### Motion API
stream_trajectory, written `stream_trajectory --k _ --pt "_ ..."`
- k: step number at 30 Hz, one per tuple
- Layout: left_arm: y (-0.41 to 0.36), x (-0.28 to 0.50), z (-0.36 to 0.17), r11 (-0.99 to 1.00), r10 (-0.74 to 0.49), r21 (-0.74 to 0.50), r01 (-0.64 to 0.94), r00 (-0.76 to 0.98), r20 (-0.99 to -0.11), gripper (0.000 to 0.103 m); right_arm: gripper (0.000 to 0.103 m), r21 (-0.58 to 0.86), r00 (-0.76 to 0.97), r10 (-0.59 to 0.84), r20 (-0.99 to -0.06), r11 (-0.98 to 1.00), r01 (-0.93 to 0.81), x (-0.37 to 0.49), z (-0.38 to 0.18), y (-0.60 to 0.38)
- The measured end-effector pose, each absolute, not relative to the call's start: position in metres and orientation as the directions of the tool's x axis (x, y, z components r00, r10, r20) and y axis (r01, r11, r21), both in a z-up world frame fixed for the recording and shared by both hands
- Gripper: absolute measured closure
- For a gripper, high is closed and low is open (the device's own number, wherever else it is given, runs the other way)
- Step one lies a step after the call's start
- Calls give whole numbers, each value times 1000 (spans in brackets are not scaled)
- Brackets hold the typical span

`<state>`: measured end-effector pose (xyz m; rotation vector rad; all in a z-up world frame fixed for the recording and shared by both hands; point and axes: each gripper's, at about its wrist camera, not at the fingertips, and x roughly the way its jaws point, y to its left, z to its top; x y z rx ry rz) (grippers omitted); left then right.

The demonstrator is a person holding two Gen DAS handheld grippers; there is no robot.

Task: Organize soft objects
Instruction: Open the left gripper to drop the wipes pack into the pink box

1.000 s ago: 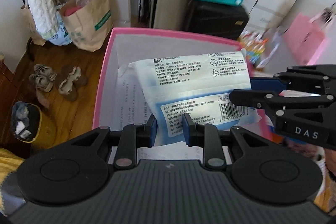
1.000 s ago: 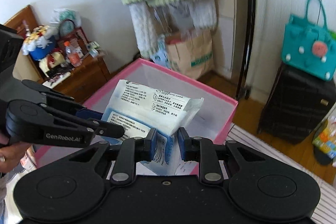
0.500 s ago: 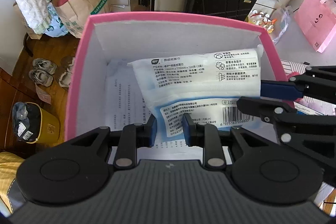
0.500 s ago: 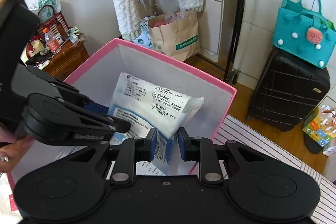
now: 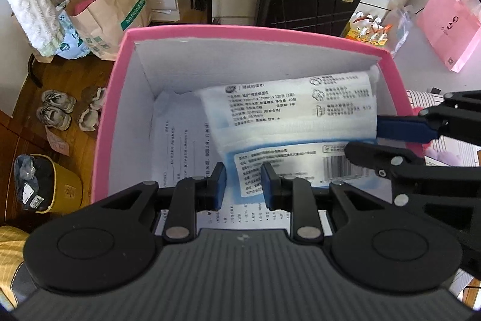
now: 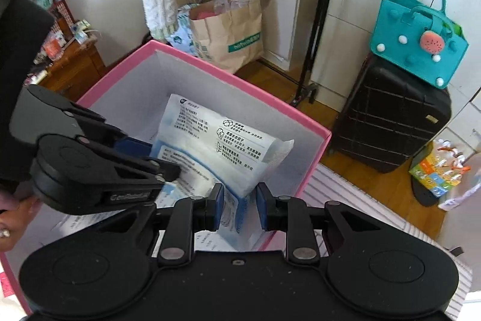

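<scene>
Now we hold the soft white-and-blue plastic tissue pack (image 5: 288,122) with both tongs, left tongs (image 5: 243,182) and right tongs (image 6: 239,202) clenched on it, inside the pink-rimmed cardboard box (image 5: 258,30); lower it level, then release together.

Tissue pack (image 5: 288,122): glossy, smooth plastic film, white and pale blue, printed in black. Storage box (image 5: 258,30): matt pink outside, matt white card-like walls within; printed paper sheet (image 5: 183,146) on its floor. Left gripper (image 5: 242,185) and right gripper (image 6: 237,205): matt black plastic bodies, blue finger pads, bare metal rivet heads. Far left, brown paper bag (image 5: 111,8), creased, matt; white knitted cloth (image 5: 27,2), rough. Suitcase (image 6: 390,116): black ribbed hard shell, slight sheen. Teal tote (image 6: 421,41): matt, felt-like. Floor (image 5: 27,128): polished wood.
</scene>
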<state>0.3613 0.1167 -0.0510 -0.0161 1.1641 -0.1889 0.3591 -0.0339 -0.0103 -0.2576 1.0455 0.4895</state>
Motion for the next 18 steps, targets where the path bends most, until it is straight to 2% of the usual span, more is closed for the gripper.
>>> stream_trajectory --k 4,7,18 --pt "119 354 -41 990 -111 -59 132 434 -894 76 71 33 441 279 -853 872 -488 358 -3 -38" --pt "120 345 -33 987 -124 -66 144 443 -888 76 70 37 471 316 -824 858 -512 345 8 -46" --pt "104 292 3 976 -106 2 219 481 -870 71 69 177 424 460 -780 812 -557 306 38 -82"
